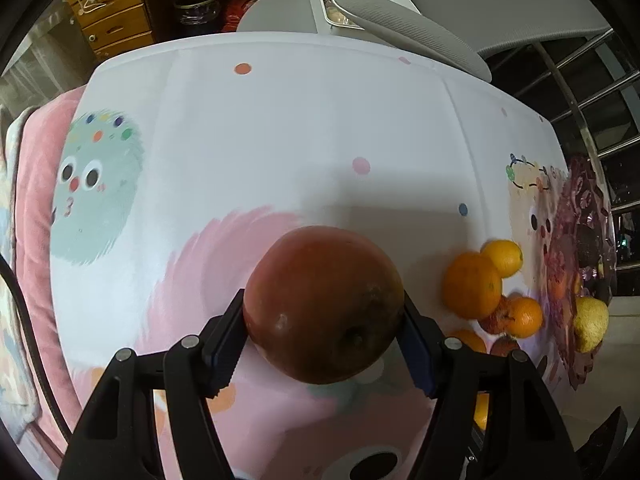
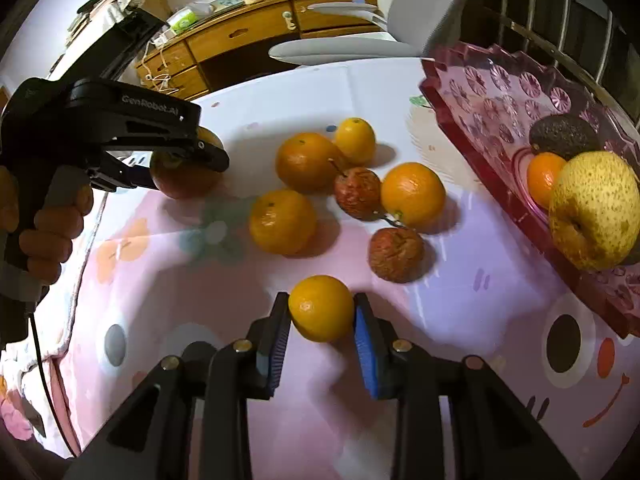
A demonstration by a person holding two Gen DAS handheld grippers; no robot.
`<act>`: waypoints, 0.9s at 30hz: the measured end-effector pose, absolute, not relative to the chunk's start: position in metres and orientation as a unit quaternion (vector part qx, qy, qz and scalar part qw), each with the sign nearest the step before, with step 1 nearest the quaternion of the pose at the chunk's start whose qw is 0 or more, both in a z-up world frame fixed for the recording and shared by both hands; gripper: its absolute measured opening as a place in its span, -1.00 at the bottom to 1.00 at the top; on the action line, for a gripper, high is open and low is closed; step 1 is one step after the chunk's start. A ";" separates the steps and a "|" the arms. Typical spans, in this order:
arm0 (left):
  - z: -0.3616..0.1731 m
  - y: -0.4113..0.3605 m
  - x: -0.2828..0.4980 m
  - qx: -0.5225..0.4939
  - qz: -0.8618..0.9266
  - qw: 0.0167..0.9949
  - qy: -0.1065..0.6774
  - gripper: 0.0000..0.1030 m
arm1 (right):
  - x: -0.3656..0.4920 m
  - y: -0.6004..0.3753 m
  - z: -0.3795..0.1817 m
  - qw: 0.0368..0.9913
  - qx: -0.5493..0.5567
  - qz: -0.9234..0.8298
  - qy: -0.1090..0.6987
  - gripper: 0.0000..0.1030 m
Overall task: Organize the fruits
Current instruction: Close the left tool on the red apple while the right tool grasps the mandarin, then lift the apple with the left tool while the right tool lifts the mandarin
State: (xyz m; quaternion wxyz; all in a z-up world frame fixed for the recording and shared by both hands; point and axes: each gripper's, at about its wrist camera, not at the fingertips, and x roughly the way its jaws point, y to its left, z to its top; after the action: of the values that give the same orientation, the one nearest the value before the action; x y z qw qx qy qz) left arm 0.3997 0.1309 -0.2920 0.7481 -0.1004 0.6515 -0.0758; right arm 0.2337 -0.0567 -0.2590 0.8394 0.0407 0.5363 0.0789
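Observation:
My left gripper (image 1: pixel 323 322) is shut on a large red apple (image 1: pixel 323 304) held above the tablecloth; it also shows in the right wrist view (image 2: pixel 188 168) at the left. My right gripper (image 2: pixel 322 314) is shut on a small orange (image 2: pixel 321 307). Several oranges (image 2: pixel 282 222) and two wrinkled red fruits (image 2: pixel 395 254) lie loose on the cloth. A purple glass fruit tray (image 2: pixel 480 92) at the right holds a yellow pear (image 2: pixel 594 210), an orange (image 2: pixel 542 178) and a dark avocado (image 2: pixel 564 136).
The table carries a white and pink cartoon cloth (image 1: pixel 280 128). A grey chair (image 1: pixel 420 32) stands at the far edge, wooden drawers (image 2: pixel 240 36) behind it. A metal railing (image 1: pixel 580 80) runs along the right. A pink blanket (image 1: pixel 36 168) lies left.

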 end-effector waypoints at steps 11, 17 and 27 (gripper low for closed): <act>-0.244 0.147 0.340 -0.110 -0.081 0.755 0.641 0.31 | 0.215 -0.040 -0.210 0.860 0.035 0.100 0.499 -0.39; -0.201 0.155 0.296 -0.104 -0.090 0.771 0.622 0.31 | 0.189 -0.036 -0.180 0.872 0.045 0.100 0.478 -0.39; -0.150 0.150 0.243 -0.111 -0.131 0.787 0.593 0.31 | 0.146 -0.036 -0.129 0.890 0.030 0.086 0.447 -0.39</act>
State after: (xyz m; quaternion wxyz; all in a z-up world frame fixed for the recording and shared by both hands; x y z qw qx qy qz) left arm 0.2433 0.1503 -0.1499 0.7865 -0.1113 0.5931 -0.1312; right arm 0.1458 -0.0361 -0.1288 0.8900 0.0297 0.4469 0.0855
